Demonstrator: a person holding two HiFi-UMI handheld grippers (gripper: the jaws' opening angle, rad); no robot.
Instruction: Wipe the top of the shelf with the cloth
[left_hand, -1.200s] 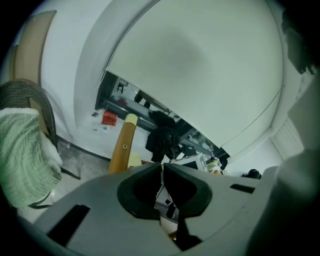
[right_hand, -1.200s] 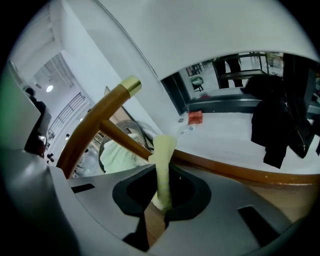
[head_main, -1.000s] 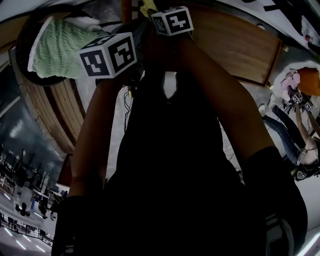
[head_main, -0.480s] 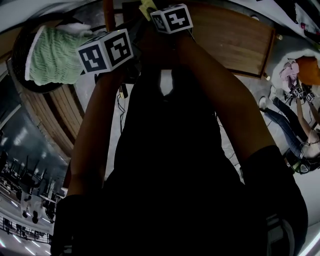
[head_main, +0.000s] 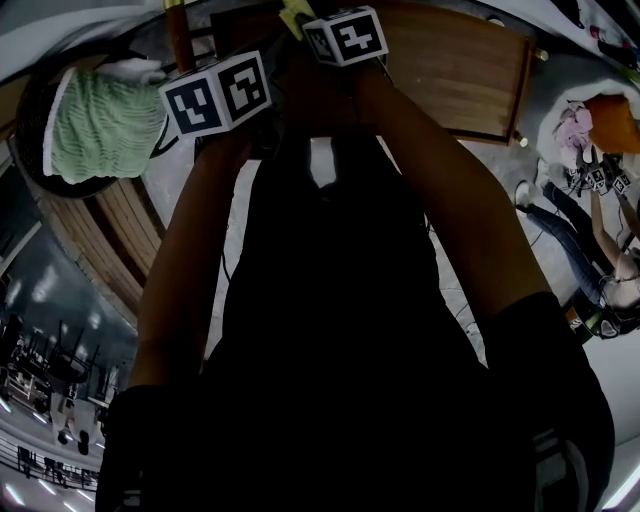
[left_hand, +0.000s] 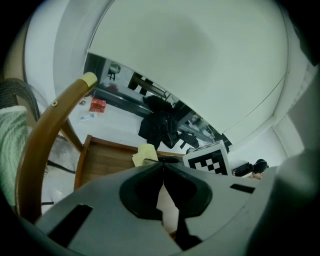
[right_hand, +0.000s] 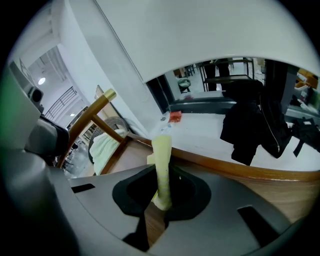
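- Yellow cloth (right_hand: 161, 150), where do we have it?
- In the right gripper (right_hand: 162, 175). Its jaws are clamped on the cloth, and the strip stands up past the tips. In the head view we see it poking out just beyond that gripper's marker cube (head_main: 345, 38).
- Left gripper (left_hand: 162, 167)?
- Jaws pressed together, tips touching, nothing between them. We see the cloth just ahead of it and slightly left.
- Shelf top (right_hand: 280, 192)?
- Brown wood with a raised edge, directly under and ahead of the right gripper's jaws. We can't tell whether the cloth touches it.
- Anything else near the tongs?
- Green towel (head_main: 100, 125) in a dark round basket (head_main: 32, 120), off to the left of the left gripper. We see a curved wooden rail (left_hand: 45, 140) between that gripper and the towel. Black jacket (right_hand: 250, 125) hangs well ahead of the right gripper, past the shelf's far edge.
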